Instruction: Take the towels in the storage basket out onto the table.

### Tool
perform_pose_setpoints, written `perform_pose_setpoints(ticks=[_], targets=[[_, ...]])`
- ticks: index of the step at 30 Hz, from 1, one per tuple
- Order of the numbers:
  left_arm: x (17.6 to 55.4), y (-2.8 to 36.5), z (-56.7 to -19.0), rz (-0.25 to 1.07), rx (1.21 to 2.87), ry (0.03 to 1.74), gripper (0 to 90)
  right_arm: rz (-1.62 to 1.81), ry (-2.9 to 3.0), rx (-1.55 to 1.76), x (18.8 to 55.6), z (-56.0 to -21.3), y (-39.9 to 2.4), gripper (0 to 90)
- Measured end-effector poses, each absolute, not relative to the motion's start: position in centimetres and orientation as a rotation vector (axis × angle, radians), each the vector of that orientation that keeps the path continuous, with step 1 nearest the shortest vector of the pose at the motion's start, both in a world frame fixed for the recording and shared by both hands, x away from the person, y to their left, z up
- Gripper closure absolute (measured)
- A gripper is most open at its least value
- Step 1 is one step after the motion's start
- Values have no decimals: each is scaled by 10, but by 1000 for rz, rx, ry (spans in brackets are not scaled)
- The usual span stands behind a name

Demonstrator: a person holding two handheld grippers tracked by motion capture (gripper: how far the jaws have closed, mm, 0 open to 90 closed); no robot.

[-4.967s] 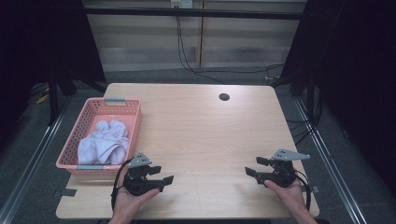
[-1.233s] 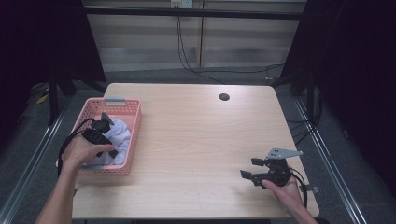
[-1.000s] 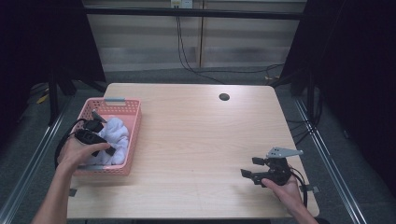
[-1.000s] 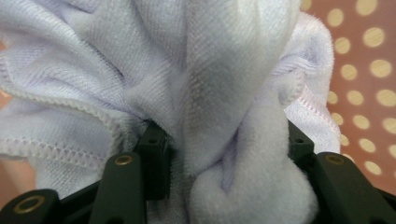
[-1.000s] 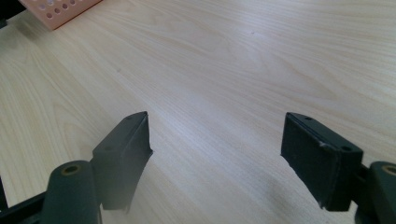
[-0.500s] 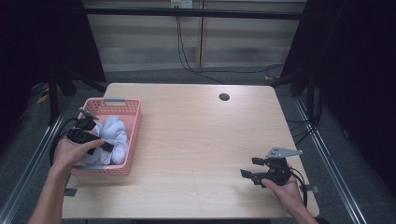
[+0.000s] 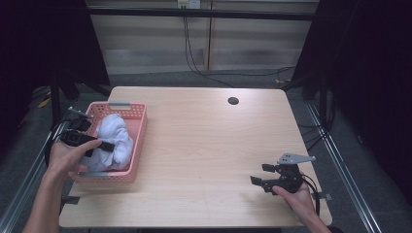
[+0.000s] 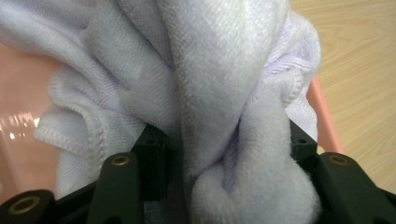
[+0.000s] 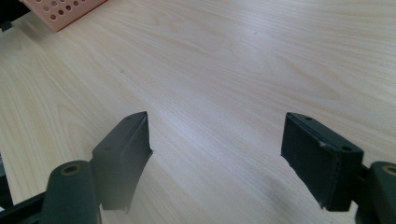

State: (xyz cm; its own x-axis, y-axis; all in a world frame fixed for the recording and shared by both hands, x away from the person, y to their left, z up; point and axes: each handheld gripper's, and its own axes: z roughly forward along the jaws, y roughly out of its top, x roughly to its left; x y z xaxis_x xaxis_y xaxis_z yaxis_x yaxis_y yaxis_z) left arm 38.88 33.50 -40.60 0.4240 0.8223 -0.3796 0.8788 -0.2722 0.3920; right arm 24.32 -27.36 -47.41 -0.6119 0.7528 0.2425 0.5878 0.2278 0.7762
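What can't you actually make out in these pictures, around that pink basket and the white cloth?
- Basket floor: high view, covered by the white cloth.
- How many cloths there are: left gripper view, folds bunch together.
- Left gripper fingers: high view, too small; left gripper view, cloth covers their inner faces.
- Dark round spot on the table: too small to identify.

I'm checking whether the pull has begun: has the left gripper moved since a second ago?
Yes. The left gripper, shut on the white towel, has drawn back toward the pink basket's outer left rim.
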Motion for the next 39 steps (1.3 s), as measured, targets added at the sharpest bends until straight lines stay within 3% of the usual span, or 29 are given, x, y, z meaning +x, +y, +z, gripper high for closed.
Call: perform_pose_setpoints(ticks=[19,39], targets=[[383,342,-361,-40,2065,1366,468,1330,2321,1281,243,-474,-273,232],[372,321,-322,37,2047,1232,467,1325,2312,1296,246,-474,-273,224]])
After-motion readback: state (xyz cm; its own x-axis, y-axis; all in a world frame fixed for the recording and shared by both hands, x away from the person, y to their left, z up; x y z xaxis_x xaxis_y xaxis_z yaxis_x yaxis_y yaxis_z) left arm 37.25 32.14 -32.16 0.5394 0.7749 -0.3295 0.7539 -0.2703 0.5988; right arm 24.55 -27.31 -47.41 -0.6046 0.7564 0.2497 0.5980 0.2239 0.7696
